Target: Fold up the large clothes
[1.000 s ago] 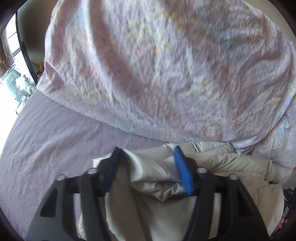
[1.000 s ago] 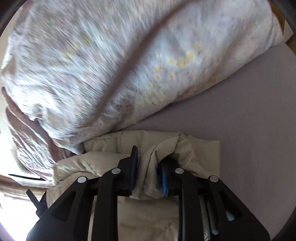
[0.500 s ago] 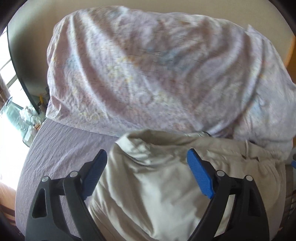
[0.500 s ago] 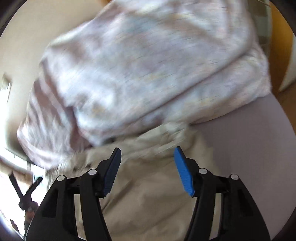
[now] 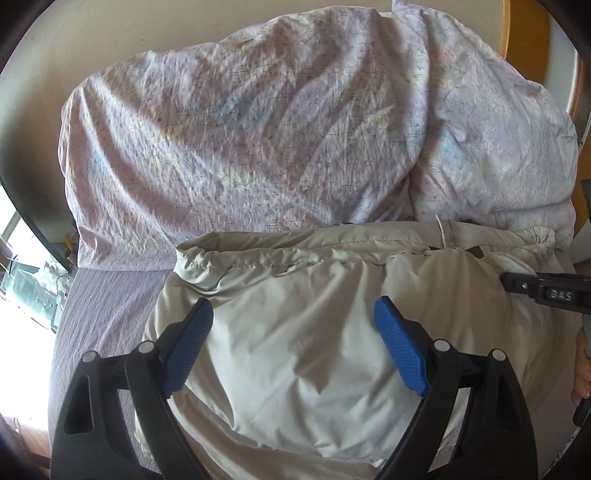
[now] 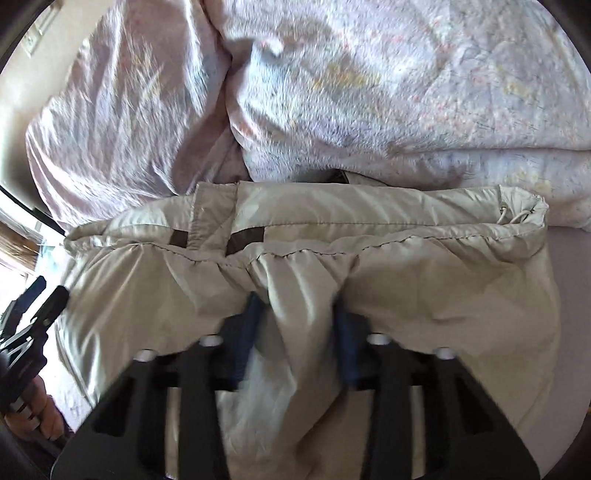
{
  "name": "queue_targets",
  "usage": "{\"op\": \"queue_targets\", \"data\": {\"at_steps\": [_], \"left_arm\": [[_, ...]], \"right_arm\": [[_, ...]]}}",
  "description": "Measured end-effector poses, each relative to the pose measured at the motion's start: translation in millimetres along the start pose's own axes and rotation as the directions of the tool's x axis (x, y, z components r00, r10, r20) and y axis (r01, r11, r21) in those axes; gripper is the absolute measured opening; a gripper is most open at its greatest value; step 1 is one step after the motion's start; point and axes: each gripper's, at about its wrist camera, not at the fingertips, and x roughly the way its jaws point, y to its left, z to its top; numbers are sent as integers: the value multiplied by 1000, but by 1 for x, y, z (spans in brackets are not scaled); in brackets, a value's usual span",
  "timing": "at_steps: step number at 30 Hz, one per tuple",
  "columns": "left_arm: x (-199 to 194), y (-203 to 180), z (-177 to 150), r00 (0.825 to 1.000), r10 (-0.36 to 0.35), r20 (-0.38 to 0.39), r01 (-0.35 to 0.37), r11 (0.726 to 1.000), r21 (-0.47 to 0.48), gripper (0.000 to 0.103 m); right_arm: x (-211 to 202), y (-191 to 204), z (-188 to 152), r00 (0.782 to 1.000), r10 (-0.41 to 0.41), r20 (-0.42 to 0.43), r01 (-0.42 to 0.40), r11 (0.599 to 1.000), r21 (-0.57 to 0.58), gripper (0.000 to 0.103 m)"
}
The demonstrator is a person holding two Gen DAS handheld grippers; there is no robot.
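Note:
A beige puffy jacket (image 5: 314,314) lies folded on the purple bed sheet (image 5: 107,310), its hem toward the duvet. My left gripper (image 5: 293,321) is open and empty, hovering over the jacket's left half. In the right wrist view the jacket (image 6: 424,266) fills the middle, and my right gripper (image 6: 295,306) is closing on a raised fold of its fabric; the view is blurred. The right gripper's black body also shows in the left wrist view (image 5: 546,291) at the jacket's right edge.
A bunched floral duvet (image 5: 277,140) lies right behind the jacket, touching its far edge; it also shows in the right wrist view (image 6: 369,92). A beige wall and a wooden frame (image 5: 528,33) stand behind. A bright window (image 5: 22,280) is to the left.
Both grippers let go of the jacket and opened half a second ago. The left has stayed open and pulled back. The right has since come down and closed on a fold of the jacket.

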Motion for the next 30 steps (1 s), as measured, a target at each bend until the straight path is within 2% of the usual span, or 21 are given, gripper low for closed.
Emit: {"op": "queue_targets", "data": {"at_steps": [2,5,15,22,25,27,30], "left_arm": [[1,-2,-1,1000,-1,2,1,1000,7,89],[3,-4,-3,1000,1,2,-1,1000,6,89],[18,0,2,997,80,20,-80,997,-13,89],[53,11,7,990,135,-28,-137,989,-50,90],[71,16,7,989,143,-44,-145,987,-67,92],[80,17,7,987,155,-52,-158,985,-66,95],[96,21,5,983,171,-64,-176,982,-74,101]], "right_arm": [[7,3,1,1000,-8,12,8,1000,-1,13],[6,-1,3,999,-25,47,25,1000,15,7],[26,-2,29,989,-110,98,106,993,47,6],[54,3,34,990,-113,89,108,993,58,6],[65,1,33,991,-101,87,96,994,57,7],[70,1,31,991,-97,87,93,994,49,11],[73,-6,25,994,-57,95,52,997,50,26]]}}
